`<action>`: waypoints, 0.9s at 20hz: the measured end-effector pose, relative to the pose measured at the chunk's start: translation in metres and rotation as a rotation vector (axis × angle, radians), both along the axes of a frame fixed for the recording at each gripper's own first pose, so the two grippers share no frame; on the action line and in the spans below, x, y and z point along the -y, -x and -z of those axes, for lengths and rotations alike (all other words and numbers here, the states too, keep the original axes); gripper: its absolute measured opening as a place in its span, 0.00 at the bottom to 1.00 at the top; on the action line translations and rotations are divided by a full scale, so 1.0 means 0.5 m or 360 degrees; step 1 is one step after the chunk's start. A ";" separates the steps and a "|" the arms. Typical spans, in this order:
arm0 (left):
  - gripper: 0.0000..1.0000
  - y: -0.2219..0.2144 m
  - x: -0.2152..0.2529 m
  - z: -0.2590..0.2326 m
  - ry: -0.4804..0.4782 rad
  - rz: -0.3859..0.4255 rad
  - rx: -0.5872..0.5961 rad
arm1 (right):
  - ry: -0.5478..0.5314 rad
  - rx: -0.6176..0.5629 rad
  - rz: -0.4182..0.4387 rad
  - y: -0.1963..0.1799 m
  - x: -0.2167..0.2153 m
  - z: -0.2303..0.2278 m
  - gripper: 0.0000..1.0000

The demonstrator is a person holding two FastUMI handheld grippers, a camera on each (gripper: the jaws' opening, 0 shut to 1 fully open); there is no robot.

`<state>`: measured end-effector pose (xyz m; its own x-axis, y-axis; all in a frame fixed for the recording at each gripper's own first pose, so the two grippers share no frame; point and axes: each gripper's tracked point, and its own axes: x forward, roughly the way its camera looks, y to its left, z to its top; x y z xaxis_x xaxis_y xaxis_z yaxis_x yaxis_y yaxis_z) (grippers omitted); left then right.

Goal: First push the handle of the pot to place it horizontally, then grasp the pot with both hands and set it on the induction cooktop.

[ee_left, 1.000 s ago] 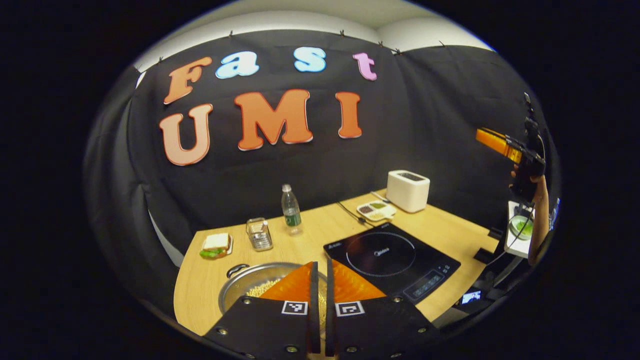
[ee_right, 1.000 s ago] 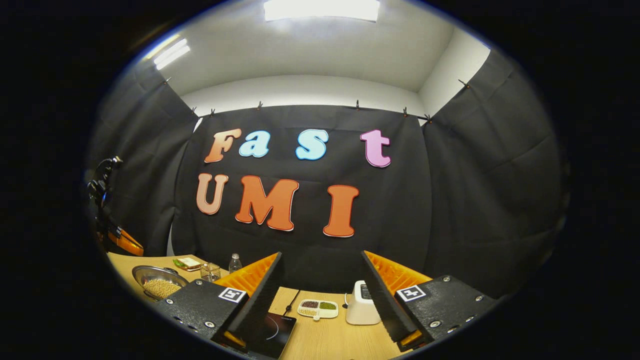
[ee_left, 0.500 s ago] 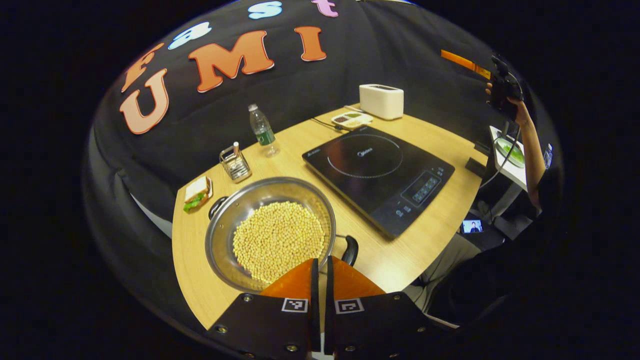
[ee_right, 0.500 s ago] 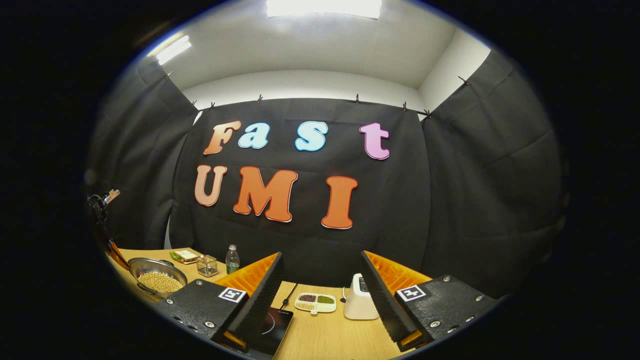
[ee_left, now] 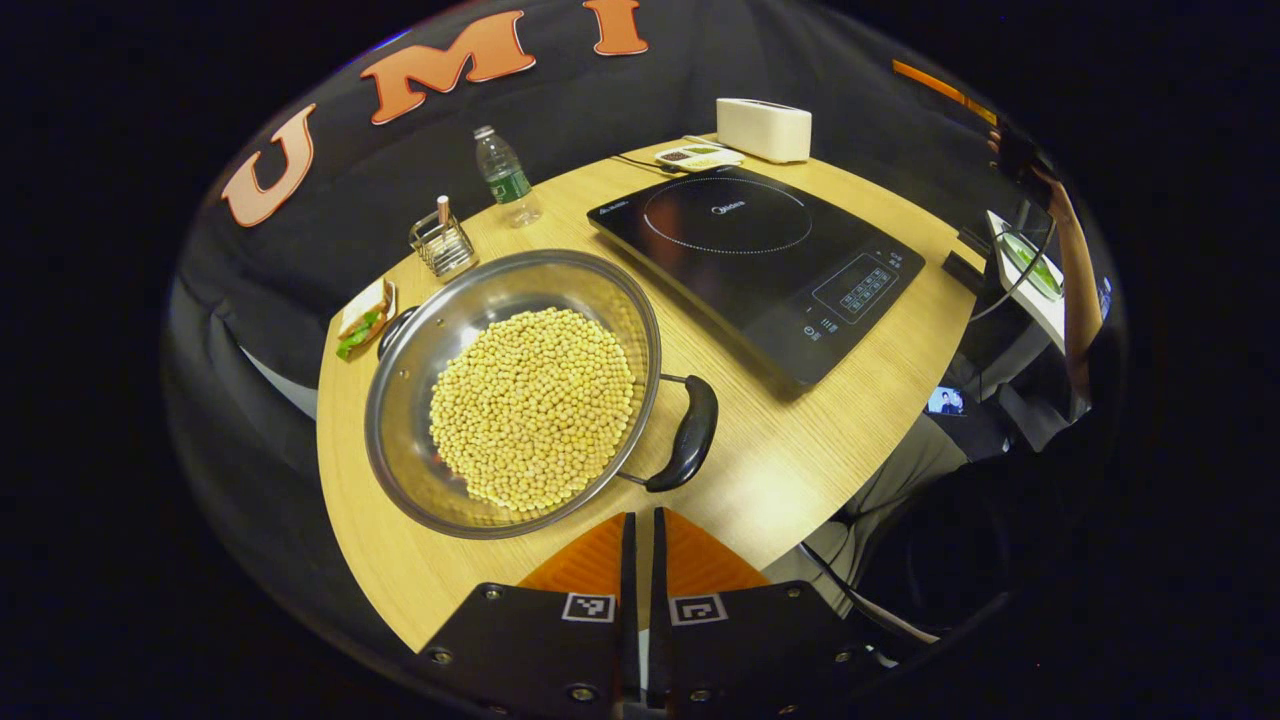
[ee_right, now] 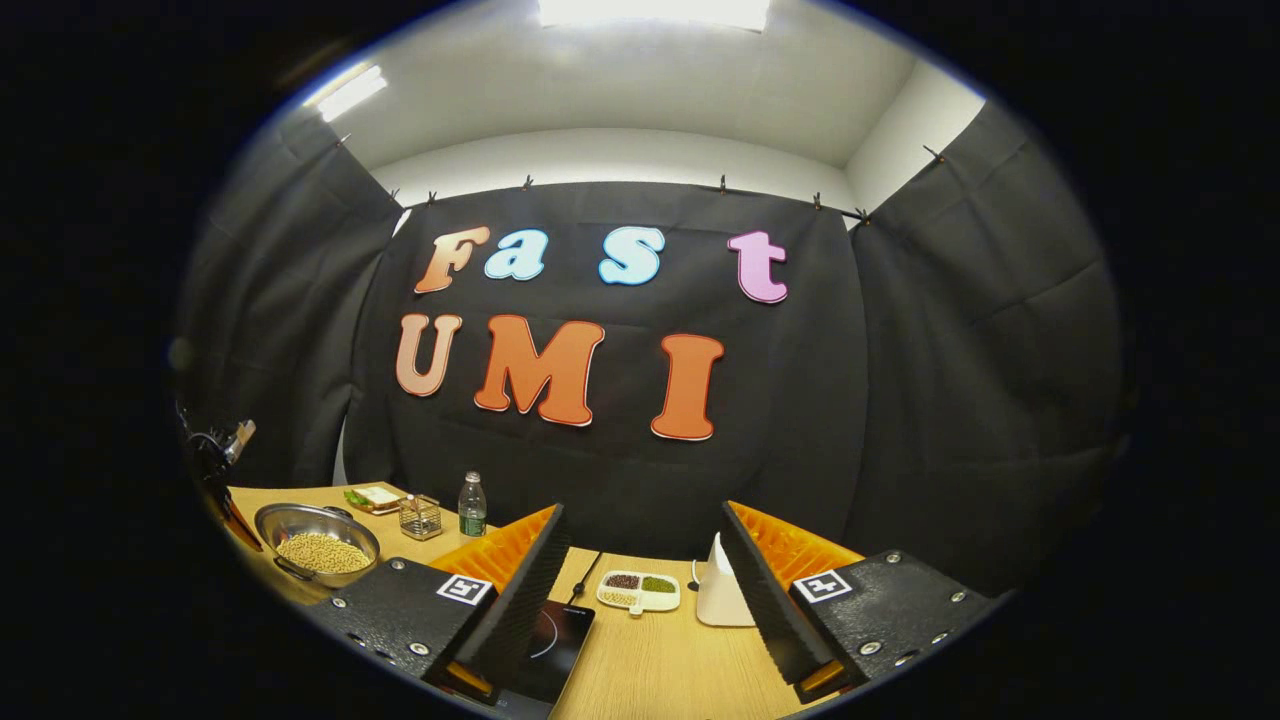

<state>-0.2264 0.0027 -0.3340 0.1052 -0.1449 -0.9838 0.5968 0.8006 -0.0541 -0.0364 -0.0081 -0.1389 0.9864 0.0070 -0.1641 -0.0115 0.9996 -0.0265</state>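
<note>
Two tools are in use; the left tool has its fingers pressed together with nothing between them and hangs over the near bench edge, just short of the pot; the pot, filled with pale beans, stands on the bench left of the induction cooktop, apart from it; its near handle sticks out towards the tool; the right tool is spread wide, empty, raised above the bench's far end, facing the wall; a bottle stands behind the pot.
</note>
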 end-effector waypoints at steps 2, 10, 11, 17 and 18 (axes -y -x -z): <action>0.05 0.004 0.015 0.016 0.0007 0.0005 -0.0032 | 0.0014 -0.0005 0.0027 0.011 0.015 0.001 0.94; 0.05 0.005 0.042 0.069 0.0019 -0.0139 -0.0132 | 0.0049 -0.0032 0.0136 0.059 0.083 0.004 0.94; 0.05 0.000 0.045 0.069 0.0029 -0.0165 -0.0131 | 0.0041 -0.0034 0.0145 0.061 0.088 0.005 0.94; 0.04 -0.039 0.088 0.073 0.0120 -0.0262 -0.0076 | 0.0018 -0.0080 0.0166 0.072 0.099 0.028 0.94; 0.04 -0.046 0.094 0.071 0.0135 -0.0278 -0.0066 | 0.0016 -0.0084 0.0164 0.073 0.096 0.029 0.94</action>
